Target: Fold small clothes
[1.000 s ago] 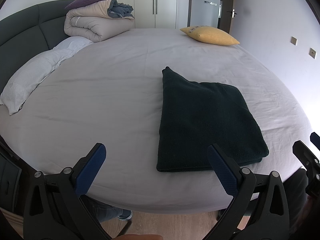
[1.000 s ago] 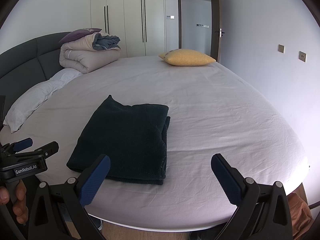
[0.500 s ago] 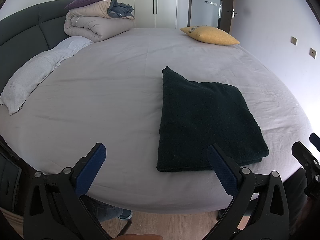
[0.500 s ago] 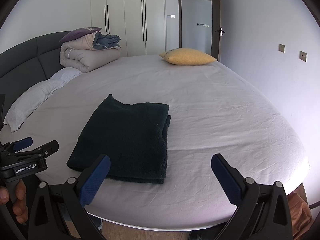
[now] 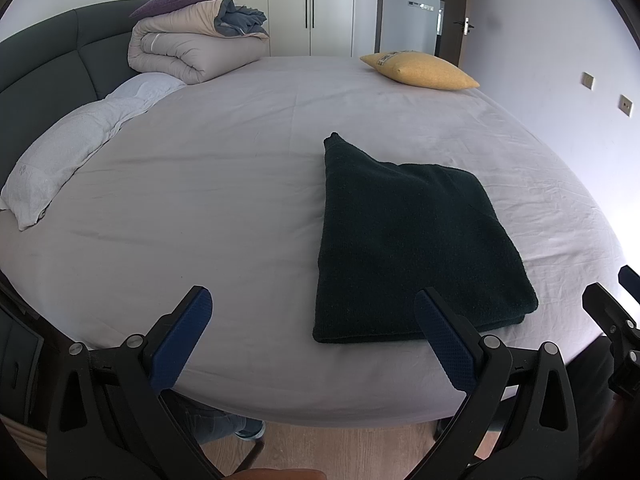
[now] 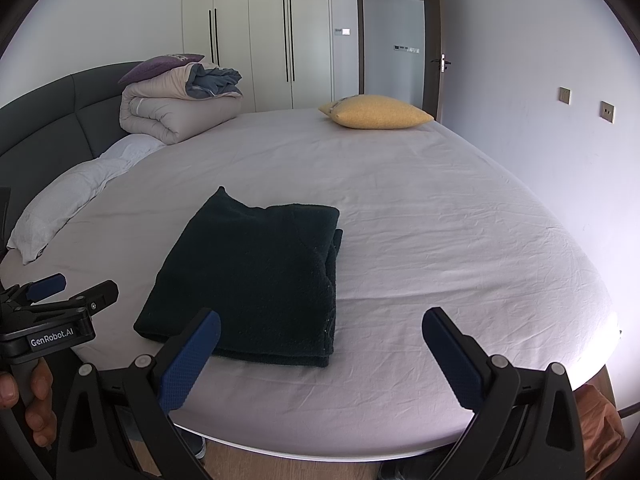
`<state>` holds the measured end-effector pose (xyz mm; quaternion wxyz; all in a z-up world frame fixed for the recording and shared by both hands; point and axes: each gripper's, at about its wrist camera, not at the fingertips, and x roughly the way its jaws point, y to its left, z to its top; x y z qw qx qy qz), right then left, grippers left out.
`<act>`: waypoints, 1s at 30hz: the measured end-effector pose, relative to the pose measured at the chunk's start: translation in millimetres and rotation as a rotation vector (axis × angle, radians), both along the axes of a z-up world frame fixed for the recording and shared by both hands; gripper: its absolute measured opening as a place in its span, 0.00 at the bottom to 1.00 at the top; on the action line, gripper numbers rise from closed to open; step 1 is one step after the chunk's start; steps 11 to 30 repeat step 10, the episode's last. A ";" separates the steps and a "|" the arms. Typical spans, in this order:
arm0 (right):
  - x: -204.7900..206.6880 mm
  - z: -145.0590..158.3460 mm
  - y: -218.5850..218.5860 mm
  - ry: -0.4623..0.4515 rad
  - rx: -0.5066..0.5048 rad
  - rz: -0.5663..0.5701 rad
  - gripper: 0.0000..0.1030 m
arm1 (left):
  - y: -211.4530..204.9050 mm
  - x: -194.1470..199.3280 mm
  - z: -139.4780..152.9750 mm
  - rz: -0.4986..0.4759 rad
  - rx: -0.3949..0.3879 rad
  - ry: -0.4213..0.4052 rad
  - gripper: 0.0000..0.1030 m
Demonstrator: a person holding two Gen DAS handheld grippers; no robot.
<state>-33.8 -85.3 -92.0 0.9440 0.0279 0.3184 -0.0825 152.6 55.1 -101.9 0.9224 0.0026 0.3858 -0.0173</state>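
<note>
A dark green garment (image 5: 412, 236) lies folded into a neat rectangle on the grey bed sheet (image 5: 208, 184), near the front edge; in the right wrist view the same garment (image 6: 256, 276) shows stacked layers along its right side. My left gripper (image 5: 314, 320) hovers open over the bed's front edge, its right finger in front of the garment's near corner. My right gripper (image 6: 320, 340) is open too, held back from the bed, with nothing between its blue pads. The left gripper (image 6: 68, 292) also appears at the left of the right wrist view, held by a hand.
A yellow pillow (image 6: 376, 112) lies at the far side of the bed. A rolled beige duvet (image 5: 192, 44) with a purple cushion sits by the dark headboard (image 5: 44, 76). A white pillow (image 5: 80, 148) lies along the left. Wooden floor shows below the bed edge.
</note>
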 end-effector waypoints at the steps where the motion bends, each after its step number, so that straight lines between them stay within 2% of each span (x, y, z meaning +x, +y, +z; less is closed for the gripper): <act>1: -0.2 -0.1 0.3 0.000 0.001 0.000 1.00 | -0.1 -0.1 0.0 0.000 0.000 0.000 1.00; 30: -0.3 -2.8 -0.6 0.003 0.002 0.004 1.00 | -0.6 -1.3 0.2 0.001 0.001 -0.006 1.00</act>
